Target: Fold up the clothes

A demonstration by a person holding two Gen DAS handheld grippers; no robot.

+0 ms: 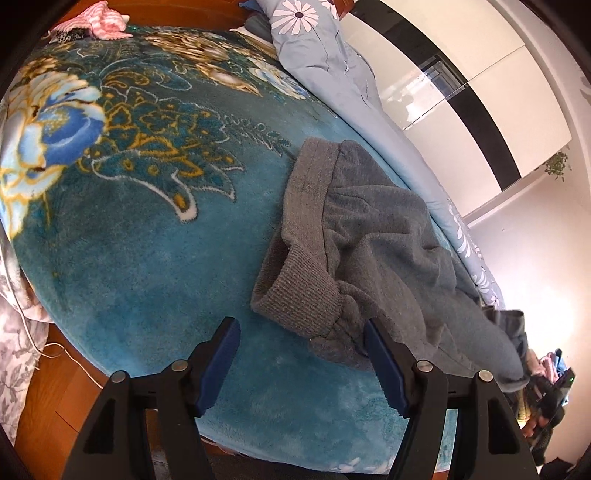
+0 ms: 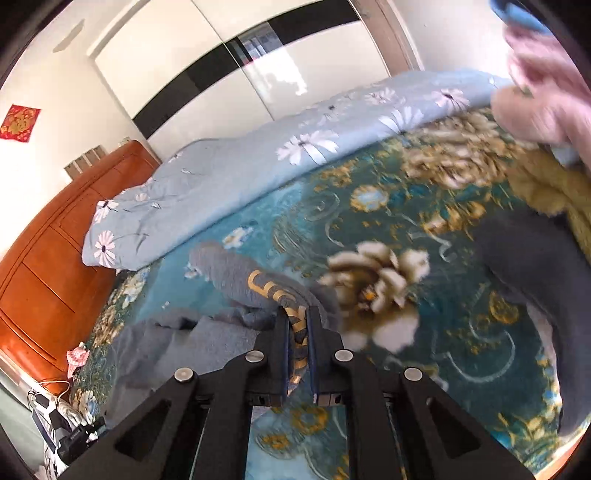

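A grey fleece garment (image 1: 388,240) lies crumpled on the right side of the bed, its ribbed cuff (image 1: 295,291) nearest to me. My left gripper (image 1: 300,325) is open just short of that cuff, and its right finger (image 1: 380,354) touches the fabric's edge. In the right wrist view the same grey garment (image 2: 229,269) shows yellow lettering. My right gripper (image 2: 298,314) is shut on a fold of it, with the lettered cloth pinched between the blue pads. That view is blurred by motion.
A teal floral blanket (image 1: 147,258) covers the bed. A light blue daisy quilt (image 2: 258,166) is heaped along the far side. Pink (image 2: 546,92), yellow (image 2: 546,192) and dark grey clothes (image 2: 535,266) are piled at the right. A pink striped garment (image 1: 99,20) lies far off.
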